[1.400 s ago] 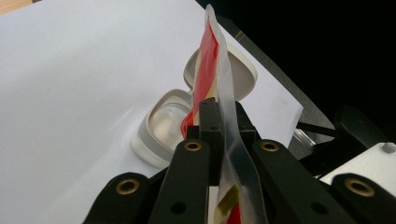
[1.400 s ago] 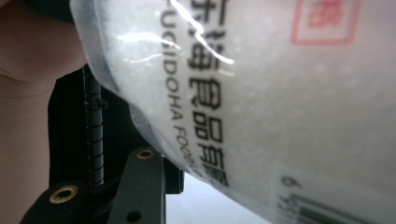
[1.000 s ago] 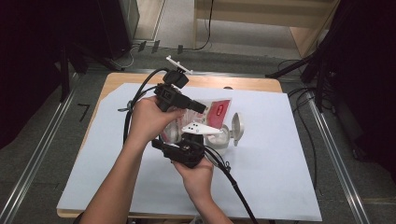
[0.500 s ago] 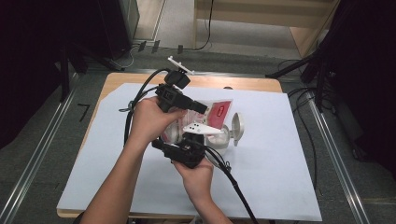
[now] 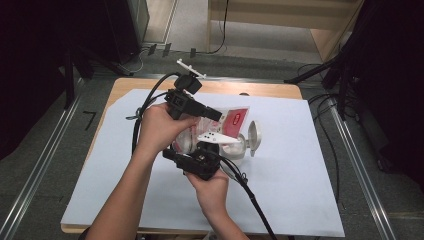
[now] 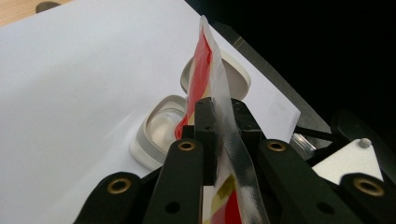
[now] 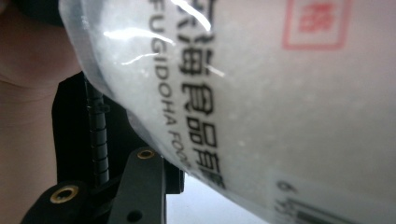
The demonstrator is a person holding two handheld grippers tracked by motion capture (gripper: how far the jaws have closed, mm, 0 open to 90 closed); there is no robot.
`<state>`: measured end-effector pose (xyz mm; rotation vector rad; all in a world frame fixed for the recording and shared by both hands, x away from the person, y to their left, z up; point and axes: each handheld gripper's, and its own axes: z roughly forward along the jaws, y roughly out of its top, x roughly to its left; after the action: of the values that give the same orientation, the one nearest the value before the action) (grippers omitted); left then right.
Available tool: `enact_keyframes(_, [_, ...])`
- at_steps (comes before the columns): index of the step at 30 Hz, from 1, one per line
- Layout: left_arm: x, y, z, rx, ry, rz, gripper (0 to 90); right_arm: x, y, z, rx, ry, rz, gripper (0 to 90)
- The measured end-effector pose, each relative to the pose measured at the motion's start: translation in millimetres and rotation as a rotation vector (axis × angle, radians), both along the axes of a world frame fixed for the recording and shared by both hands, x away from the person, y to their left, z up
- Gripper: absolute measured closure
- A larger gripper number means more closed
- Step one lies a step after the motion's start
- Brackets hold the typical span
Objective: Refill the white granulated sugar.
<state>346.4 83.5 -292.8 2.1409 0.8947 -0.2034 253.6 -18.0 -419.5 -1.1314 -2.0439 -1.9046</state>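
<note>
Little has moved since the earlier high-view frames: both hands sit in the same spot at frame centre, bag and jar unchanged. Left gripper (image 6: 219, 116) jaws have just been opening slightly, but the bag (image 5: 220, 125) edge is still between them and the pads look pressed on the film, so I read it as still pinched.

Right gripper (image 5: 212, 150) sits just below the bag in the high view. Its own view has the bag body (image 7: 261, 93) right against the lens, one jaw at lower left, the other covered by the film. Can't tell whether it grips or only supports.

Bag is held above the desk (image 5: 300, 190), mid frame, just left of an open jar (image 6: 163, 128) whose flip lid (image 6: 233, 77) lies back at upper centre of the left gripper view.

Handling, my read:
- soft clear film, white grainy fill, so floppy and it will sag away from any single grip
- glossy film, likely slippery; hold the flat sealed edge, not the bulging body
- moderate weight, contents shift when tilted
- jar looks like light plastic, easy to knock over

Hard to make out: whether the bag is cut open, jar contents, most of the label.
</note>
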Motion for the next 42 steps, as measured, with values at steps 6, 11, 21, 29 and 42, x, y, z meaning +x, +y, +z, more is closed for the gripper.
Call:
enact_keyframes(6, [-1.9, -1.1, 1.7, 0.006, -0.012, -0.001, 84.7, 0.2, -1.0, 0.7, 0.017, 0.014, -0.003, 63.1])
enact_keyframes(11, [-2.1, -1.3, 1.3, 0.025, -0.016, -0.009, 89.0, -0.5, -0.5, 0.5, 0.004, 0.010, -0.010, 62.9])
enact_keyframes(21, [-0.8, 1.5, 1.5, 0.024, -0.008, 0.014, 89.5, -5.7, 2.7, 3.9, -0.056, -0.047, -0.026, 62.4])
enact_keyframes(29, [-2.2, -1.4, 1.7, 0.021, -0.016, 0.009, 88.7, -3.1, 0.9, 2.4, -0.023, -0.014, -0.017, 63.3])
enact_keyframes(42, [-4.6, -3.8, 3.9, 0.011, -0.033, -0.003, 87.9, -4.2, -0.4, 4.6, -0.012, -0.014, -0.024, 63.5])
